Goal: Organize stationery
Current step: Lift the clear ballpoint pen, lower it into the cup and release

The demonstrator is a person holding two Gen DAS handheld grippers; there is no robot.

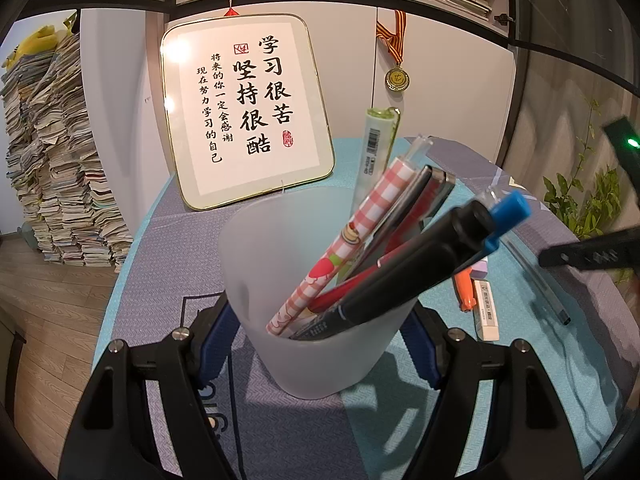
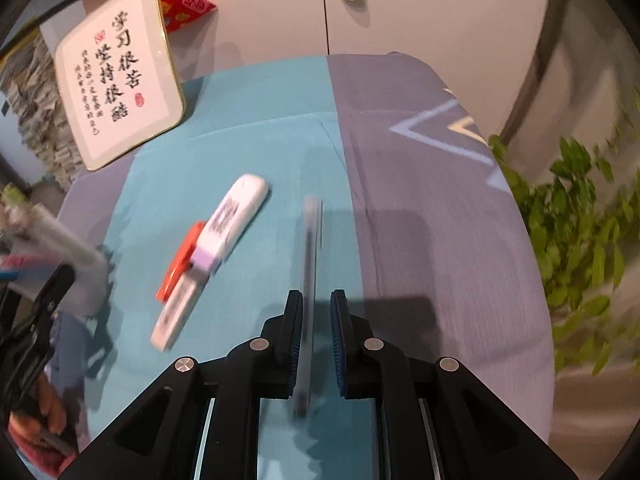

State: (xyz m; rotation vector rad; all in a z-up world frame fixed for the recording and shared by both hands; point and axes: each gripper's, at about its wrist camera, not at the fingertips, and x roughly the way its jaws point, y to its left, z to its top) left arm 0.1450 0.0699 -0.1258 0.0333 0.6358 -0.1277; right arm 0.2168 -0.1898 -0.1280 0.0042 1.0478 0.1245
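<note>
The left claw (image 1: 320, 344) points gently downward, clamping a frosted cup (image 1: 316, 280) full of pens. The right claw (image 2: 316, 336) tilts steeply, jaws slightly parted around a clear pen (image 2: 310, 280) lying on the blue-grey surface (image 2: 420, 200), right of the cup, beside erasers (image 2: 224, 236).

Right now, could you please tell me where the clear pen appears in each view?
Left wrist: the clear pen lies at far right, just right of the white eraser.
Right wrist: centre, running up between the fingers of the right claw.
Shared landmark: the framed calligraphy plaque, upper left in both.
</note>
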